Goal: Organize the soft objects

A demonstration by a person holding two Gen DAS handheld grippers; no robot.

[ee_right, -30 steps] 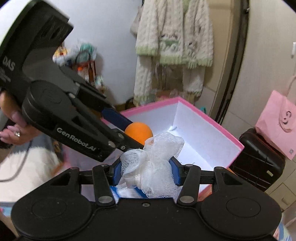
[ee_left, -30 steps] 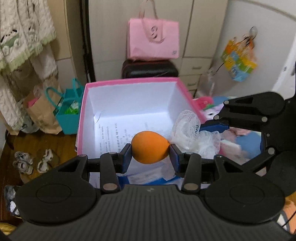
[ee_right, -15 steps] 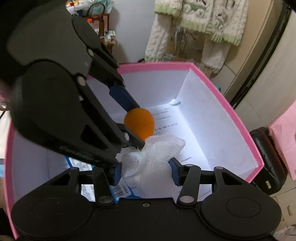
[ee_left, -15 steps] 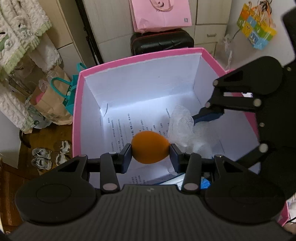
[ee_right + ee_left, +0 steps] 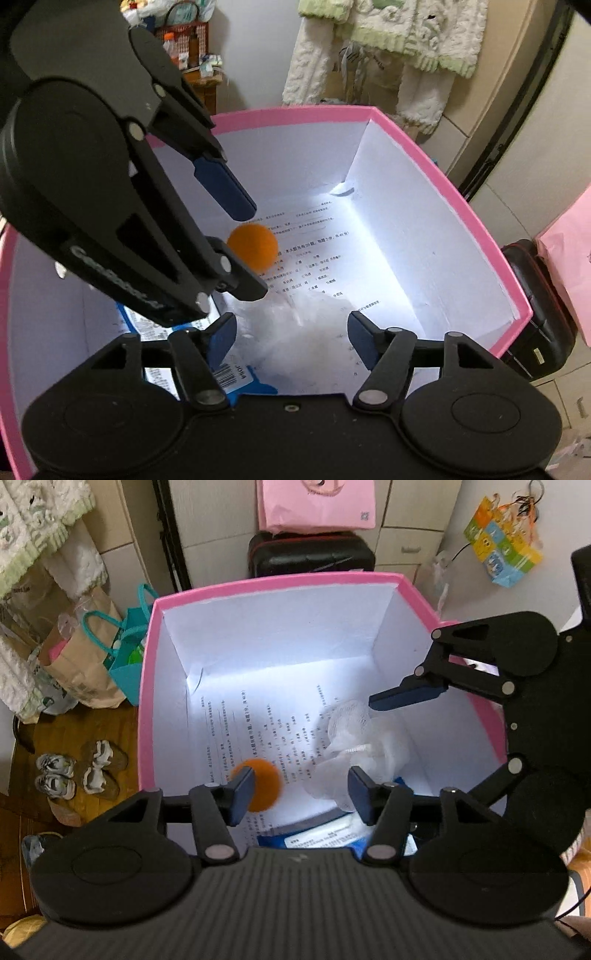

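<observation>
A pink box (image 5: 258,581) with white inner walls fills both views. My left gripper (image 5: 301,792) hangs over it, jaws opening. The orange ball (image 5: 260,788) is blurred, loose beside the left pad, and no pad presses on it. In the right wrist view the orange ball (image 5: 253,247) lies beyond the left gripper's fingers (image 5: 225,188), low in the box (image 5: 295,110). My right gripper (image 5: 291,339) is opening too. The white mesh pouf (image 5: 306,325) is blurred below its spread pads, free of them. From the left wrist the pouf (image 5: 354,746) sits on the box floor.
Printed paper (image 5: 258,731) and a blue-labelled packet (image 5: 332,840) line the box floor. Behind the box stand a black suitcase (image 5: 310,555) and a pink bag (image 5: 317,506). Left of it are a teal bag (image 5: 125,657) and shoes (image 5: 74,771) on a wooden floor.
Both grippers came down over the box and their jaws parted. The orange ball left the left pads, and the mesh pouf dropped from the right pads into the box.
</observation>
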